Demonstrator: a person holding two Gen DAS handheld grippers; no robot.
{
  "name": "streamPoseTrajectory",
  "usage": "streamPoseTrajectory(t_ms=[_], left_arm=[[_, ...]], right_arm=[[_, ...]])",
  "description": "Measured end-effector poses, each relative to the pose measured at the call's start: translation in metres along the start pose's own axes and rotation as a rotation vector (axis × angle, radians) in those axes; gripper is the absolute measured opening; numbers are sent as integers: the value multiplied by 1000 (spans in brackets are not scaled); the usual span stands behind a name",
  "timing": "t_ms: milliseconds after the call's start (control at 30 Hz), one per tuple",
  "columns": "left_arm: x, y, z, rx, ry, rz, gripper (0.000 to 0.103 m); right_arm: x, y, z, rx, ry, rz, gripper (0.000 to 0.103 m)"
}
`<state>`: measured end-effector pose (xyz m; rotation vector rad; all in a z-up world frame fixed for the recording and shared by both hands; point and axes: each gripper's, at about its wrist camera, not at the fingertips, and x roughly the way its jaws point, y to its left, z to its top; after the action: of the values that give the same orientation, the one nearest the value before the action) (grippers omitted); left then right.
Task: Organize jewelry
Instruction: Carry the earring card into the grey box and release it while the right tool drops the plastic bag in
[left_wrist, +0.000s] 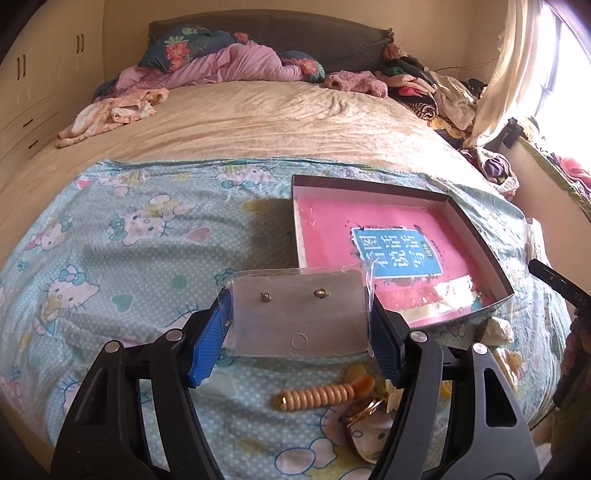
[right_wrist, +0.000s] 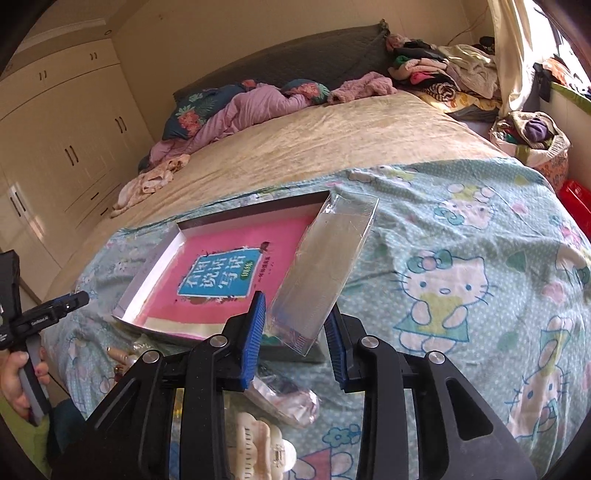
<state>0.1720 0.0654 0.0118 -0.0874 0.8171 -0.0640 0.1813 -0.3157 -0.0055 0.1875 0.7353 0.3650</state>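
Note:
My left gripper (left_wrist: 299, 328) is shut on a clear-wrapped grey earring card (left_wrist: 297, 312) with two small stud backs, held just above the bedspread, left of the box. My right gripper (right_wrist: 295, 332) is shut on a clear plastic packet (right_wrist: 325, 266) that slants up over the box's right edge. The shallow open box (left_wrist: 476, 236) with a pink and blue printed lining lies on the bedspread; it also shows in the right wrist view (right_wrist: 147, 266). A beige beaded bracelet (left_wrist: 314, 397) and a gold ring (left_wrist: 369, 408) lie below the left gripper. A cream hair claw (right_wrist: 258, 450) lies under the right gripper.
The Hello Kitty bedspread (right_wrist: 461, 295) covers the near half of the bed. Pillows and a pink quilt (left_wrist: 221, 66) lie at the headboard, a clothes pile (left_wrist: 436, 88) at the back right. Wardrobes (right_wrist: 55, 147) stand on the left. A crumpled plastic bag (right_wrist: 288, 402) lies near the claw.

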Motion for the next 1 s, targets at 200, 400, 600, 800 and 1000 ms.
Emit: streamPoseTrajectory(t_ms=[200, 400, 600, 800, 1000], left_arm=[[28, -22, 13, 13, 21, -34, 61], [62, -42, 22, 40, 59, -53, 61], [88, -61, 22, 85, 93, -54, 63], [105, -61, 18, 80, 129, -47, 63], [110, -62, 13, 83, 147, -43, 70]], right_arm=[[25, 21, 18, -57, 19, 43, 30], [62, 32, 25, -106, 92, 48, 30], [92, 31, 20, -136, 154, 4, 30], [97, 26, 17, -148, 167, -22, 30], [80, 23, 15, -124, 135, -24, 36]])
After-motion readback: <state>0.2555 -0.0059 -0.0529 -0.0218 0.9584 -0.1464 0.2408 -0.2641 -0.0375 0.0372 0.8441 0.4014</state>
